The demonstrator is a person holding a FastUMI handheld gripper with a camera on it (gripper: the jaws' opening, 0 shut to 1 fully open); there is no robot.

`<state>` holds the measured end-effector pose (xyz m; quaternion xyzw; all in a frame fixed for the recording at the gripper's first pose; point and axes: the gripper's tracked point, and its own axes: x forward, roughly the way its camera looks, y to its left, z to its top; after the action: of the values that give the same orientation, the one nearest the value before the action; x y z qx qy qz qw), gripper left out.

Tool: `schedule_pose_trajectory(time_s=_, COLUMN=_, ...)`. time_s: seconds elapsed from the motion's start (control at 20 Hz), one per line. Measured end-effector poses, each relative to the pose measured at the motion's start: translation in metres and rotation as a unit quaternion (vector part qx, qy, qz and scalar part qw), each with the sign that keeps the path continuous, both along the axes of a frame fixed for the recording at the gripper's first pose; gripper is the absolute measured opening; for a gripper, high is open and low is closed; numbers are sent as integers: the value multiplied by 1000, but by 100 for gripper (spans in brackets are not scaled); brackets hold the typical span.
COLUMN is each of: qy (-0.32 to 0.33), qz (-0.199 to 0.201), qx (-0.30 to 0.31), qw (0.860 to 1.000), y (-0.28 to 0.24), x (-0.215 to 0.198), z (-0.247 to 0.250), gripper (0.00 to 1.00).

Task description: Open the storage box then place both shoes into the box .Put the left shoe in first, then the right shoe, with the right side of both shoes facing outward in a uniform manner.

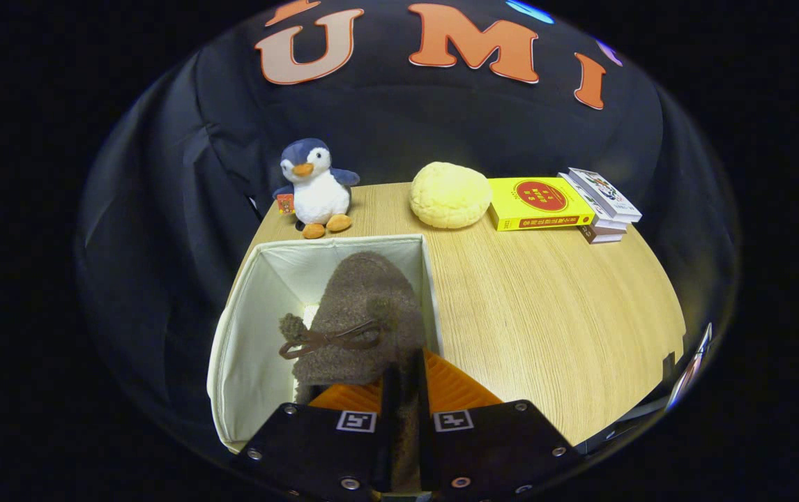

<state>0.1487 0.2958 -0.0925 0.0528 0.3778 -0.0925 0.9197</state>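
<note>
Gripper (403, 390) fingers nearly closed, pinching the rim of a fuzzy brown shoe (361, 321) with a thin bow; shoe hangs inside the open cream fabric storage box (246, 328), square-walled. Light wood-grain table (553, 314). At 12 o'clock beyond the box: plush penguin (316, 188); toward 1 o'clock, round yellow cushion (450, 195), stacked books (560, 206). Black cloth wall behind.
</note>
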Motion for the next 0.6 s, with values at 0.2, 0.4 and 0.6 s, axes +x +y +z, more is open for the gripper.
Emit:
schedule_pose_trajectory(time_s=0.2, qy=-12, qz=7, qx=-2, qw=1000, y=6, x=-7, z=7, gripper=29)
schedule_pose_trajectory(time_s=0.4, qy=-41, qz=1, qx=-11, qw=999, y=-7, x=-7, z=32, gripper=71)
schedule_pose_trajectory(time_s=0.6, qy=-64, qz=-7, qx=-14, qw=998, y=-25, x=-14, z=57, gripper=94)
